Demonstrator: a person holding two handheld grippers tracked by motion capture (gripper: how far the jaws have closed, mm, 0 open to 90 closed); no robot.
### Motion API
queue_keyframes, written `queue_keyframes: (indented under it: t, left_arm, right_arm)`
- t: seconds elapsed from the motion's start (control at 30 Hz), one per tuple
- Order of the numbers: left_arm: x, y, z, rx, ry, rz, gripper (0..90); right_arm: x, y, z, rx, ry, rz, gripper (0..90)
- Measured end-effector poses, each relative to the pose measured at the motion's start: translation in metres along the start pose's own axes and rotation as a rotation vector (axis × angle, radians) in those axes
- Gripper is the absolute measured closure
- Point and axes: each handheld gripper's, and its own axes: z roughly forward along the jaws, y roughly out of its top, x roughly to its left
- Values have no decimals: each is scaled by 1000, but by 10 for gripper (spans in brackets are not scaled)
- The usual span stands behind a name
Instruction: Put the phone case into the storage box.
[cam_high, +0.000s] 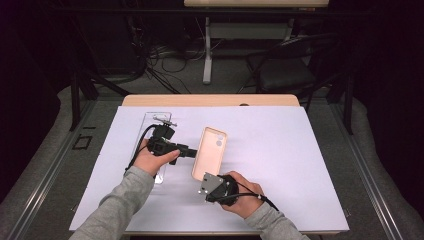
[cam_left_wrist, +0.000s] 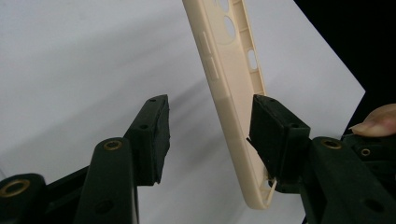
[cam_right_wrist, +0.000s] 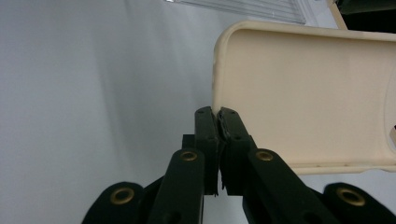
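Presently: beige phone case (cam_high: 210, 152) on white sheet (cam_high: 300, 165), its near edge pinched by right gripper (cam_right_wrist: 217, 113); left gripper (cam_left_wrist: 210, 135) jaws spread astride its side, one pad touching.

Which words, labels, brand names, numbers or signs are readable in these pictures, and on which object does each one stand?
There is no readable text.
Phone case: plain cream, no brand or marking.
Clear plastic piece by the left gripper: no lettering can be made out.
White sheet on the table: blank.
Grey plate on the right gripper: no label to be seen.
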Motion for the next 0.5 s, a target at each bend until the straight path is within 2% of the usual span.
queue_keyframes:
  t: [0.1, 0.23, 0.33, 0.5]
  left_arm:
    - [0, 1, 2, 0, -5, -9, 485]
    - [-1, 2, 7, 8, -8, -9, 534]
    - [-2, 3, 10, 17, -27, -12, 573]
    - [-3, 5, 15, 26, -25, -17, 565]
  right_arm:
    - [0, 0, 0, -1, -1, 1, 878]
    - [1, 1, 0, 1, 0, -2, 878]
    - [1, 1, 0, 1, -2, -6, 878]
    - [1, 1, 0, -6, -4, -7, 878]
